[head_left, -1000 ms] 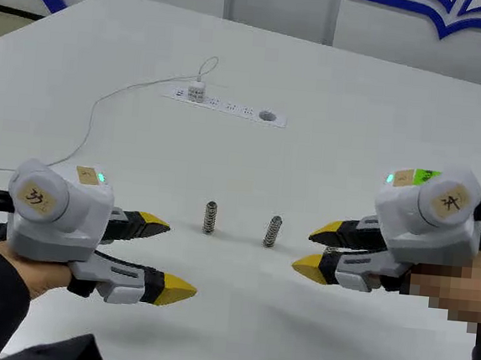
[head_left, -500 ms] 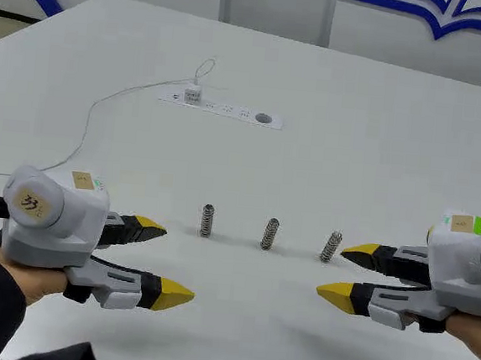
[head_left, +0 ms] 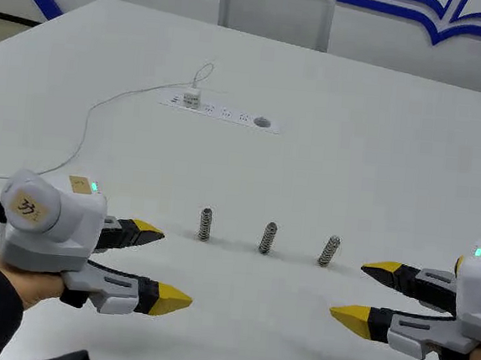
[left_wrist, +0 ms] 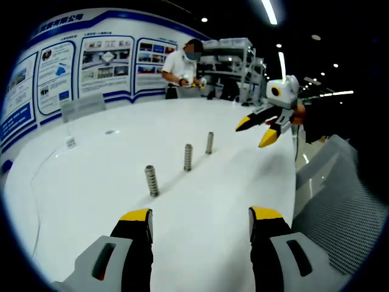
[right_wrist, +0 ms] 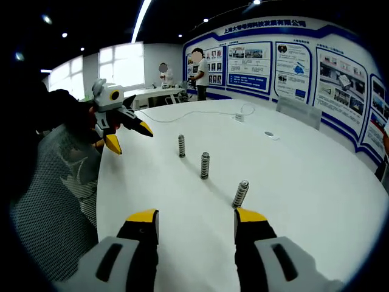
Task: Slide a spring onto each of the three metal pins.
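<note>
3 springs (head_left: 267, 238) upright in row, white tbl (head_left: 377, 158)

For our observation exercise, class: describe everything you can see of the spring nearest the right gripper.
The spring is a small coil of grey, shiny metal with close, even turns. It stands on end on the white table, leaning a little rather than plumb, at the right end of a row of three. Its foot rests on the tabletop and nothing else touches it. The right gripper is apart from it, with its jaws open. Whether a pin runs inside the coil cannot be told.
</note>
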